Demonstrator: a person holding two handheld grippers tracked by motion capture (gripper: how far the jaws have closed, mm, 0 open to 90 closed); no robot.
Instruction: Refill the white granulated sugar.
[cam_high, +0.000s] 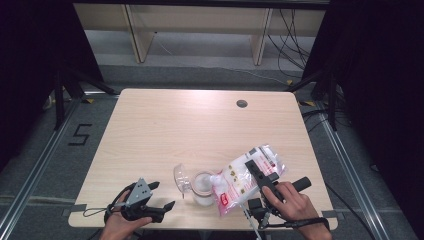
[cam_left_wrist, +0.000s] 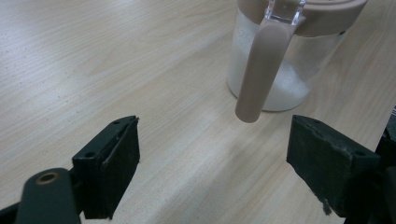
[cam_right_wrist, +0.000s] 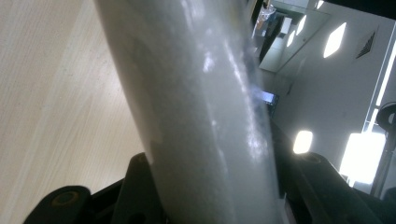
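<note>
We clamp the tilted bag (cam_high: 250, 180) in our right gripper (cam_high: 261, 176) over the jar (cam_high: 202, 187); left gripper (cam_high: 161, 196) fingers gape empty on the bench (cam_high: 190, 125)

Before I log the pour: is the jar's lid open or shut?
Open. In the high view the clear lid is flipped back left of the jar, whose mouth faces the tilted bag.

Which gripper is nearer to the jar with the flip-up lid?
Right. The right gripper holds the plastic bag tilted with its end over the jar. The left gripper is open on the jar's other side, clearly apart from it.
</note>
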